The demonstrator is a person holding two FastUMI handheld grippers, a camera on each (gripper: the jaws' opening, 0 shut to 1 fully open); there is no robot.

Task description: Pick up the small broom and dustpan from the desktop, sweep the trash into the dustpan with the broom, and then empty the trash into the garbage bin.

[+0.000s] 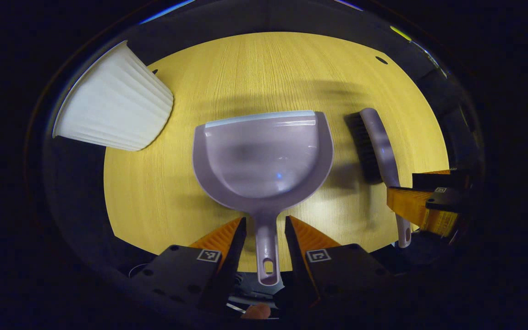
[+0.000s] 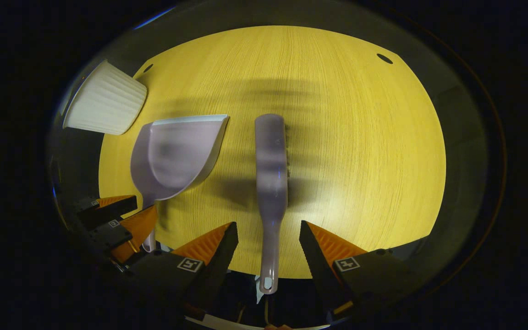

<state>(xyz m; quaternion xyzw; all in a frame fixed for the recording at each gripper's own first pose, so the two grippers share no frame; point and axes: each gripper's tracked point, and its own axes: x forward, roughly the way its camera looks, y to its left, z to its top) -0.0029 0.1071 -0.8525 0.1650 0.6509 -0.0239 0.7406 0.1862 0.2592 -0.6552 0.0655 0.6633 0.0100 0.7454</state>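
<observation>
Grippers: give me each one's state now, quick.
Left gripper: open, fingers either side of the dustpan handle.
Right gripper: open, fingers either side of the broom handle.

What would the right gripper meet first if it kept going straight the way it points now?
Most likely the broom: its handle already lies between the open fingers of the right gripper, and the brush head is dead ahead on the desktop. Height above the handle is unclear.

Glossy plastic dustpan [image 1: 264, 156], matt wood-grain desktop [image 1: 255, 68], ribbed white plastic bin [image 1: 112, 107]
</observation>
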